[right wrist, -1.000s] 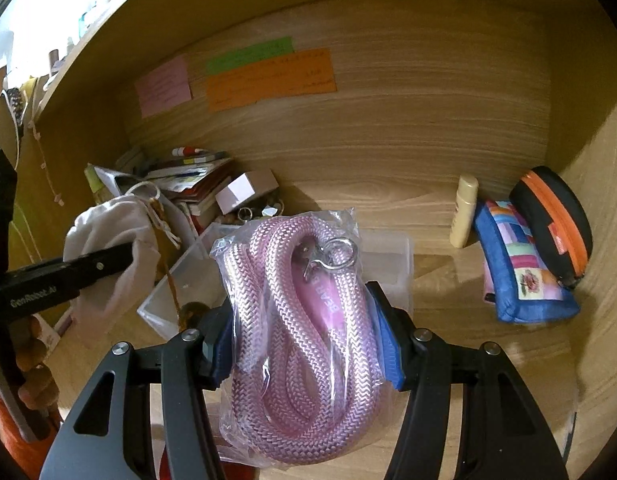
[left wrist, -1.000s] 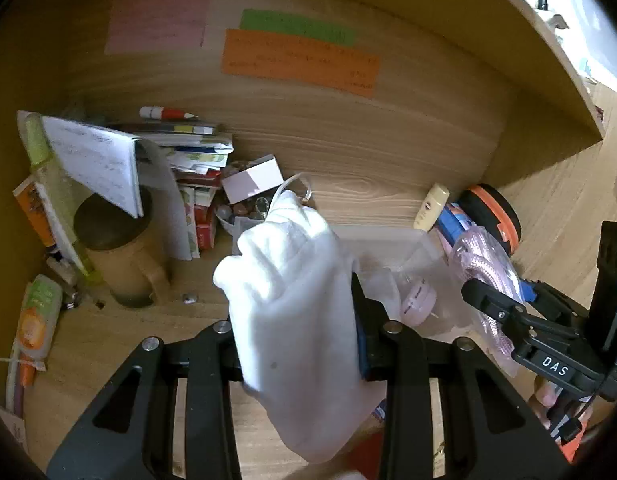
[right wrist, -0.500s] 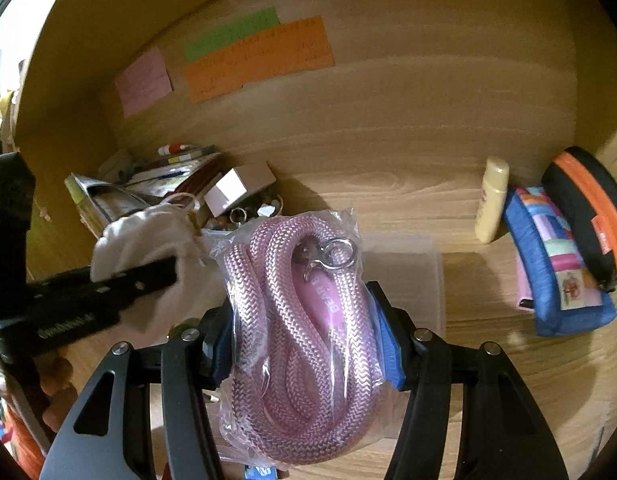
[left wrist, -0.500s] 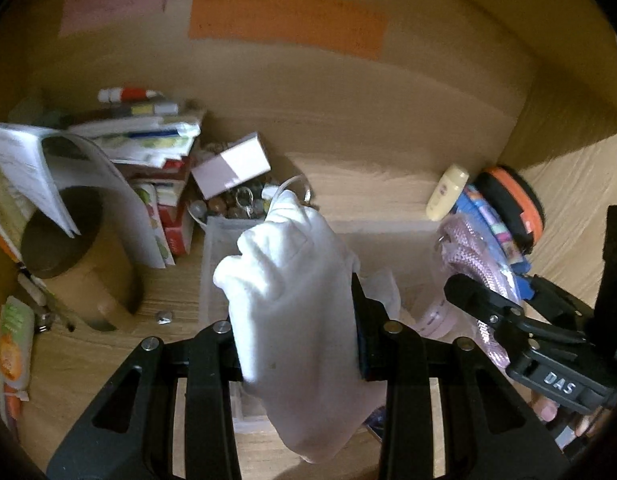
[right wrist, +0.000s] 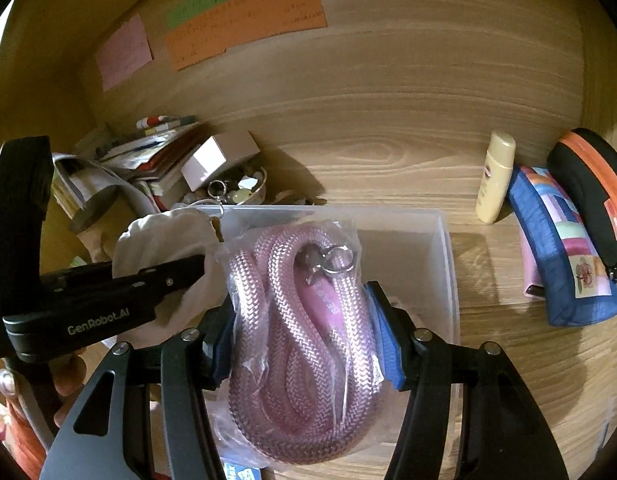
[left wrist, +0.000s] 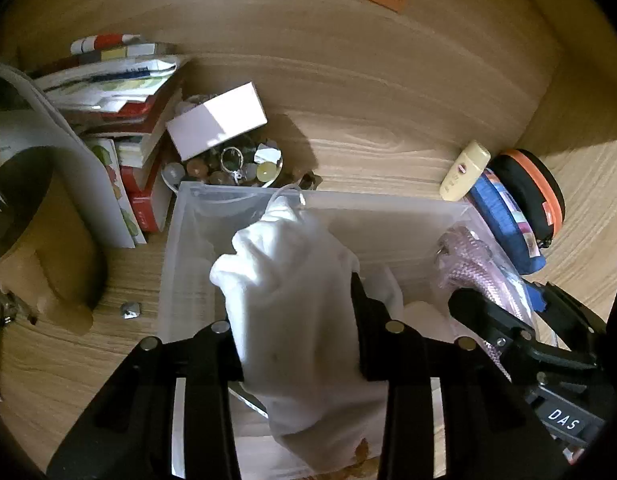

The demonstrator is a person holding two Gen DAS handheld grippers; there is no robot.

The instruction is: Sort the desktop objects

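Observation:
My left gripper [left wrist: 294, 312] is shut on a white cloth drawstring pouch [left wrist: 296, 320] and holds it over the clear plastic bin [left wrist: 180, 240]. My right gripper [right wrist: 304, 312] is shut on a pink braided rope in a clear plastic bag [right wrist: 300, 340] and holds it over the same bin [right wrist: 444, 264]. The rope bag also shows at the right of the left wrist view [left wrist: 476, 272], and the pouch at the left of the right wrist view [right wrist: 164, 236]. The two grippers are side by side above the bin.
Behind the bin are a bowl of beads and rings [left wrist: 228, 166], a white box [left wrist: 216, 120] and a stack of books [left wrist: 120, 92]. A brown mug [left wrist: 40, 248] stands at left. A cream tube [right wrist: 496, 176], blue pouch [right wrist: 560, 248] and black-orange case [right wrist: 596, 184] lie at right.
Both grippers have moved forward and down over the clear bin, each still holding its item. The bin now fills the middle of both views.

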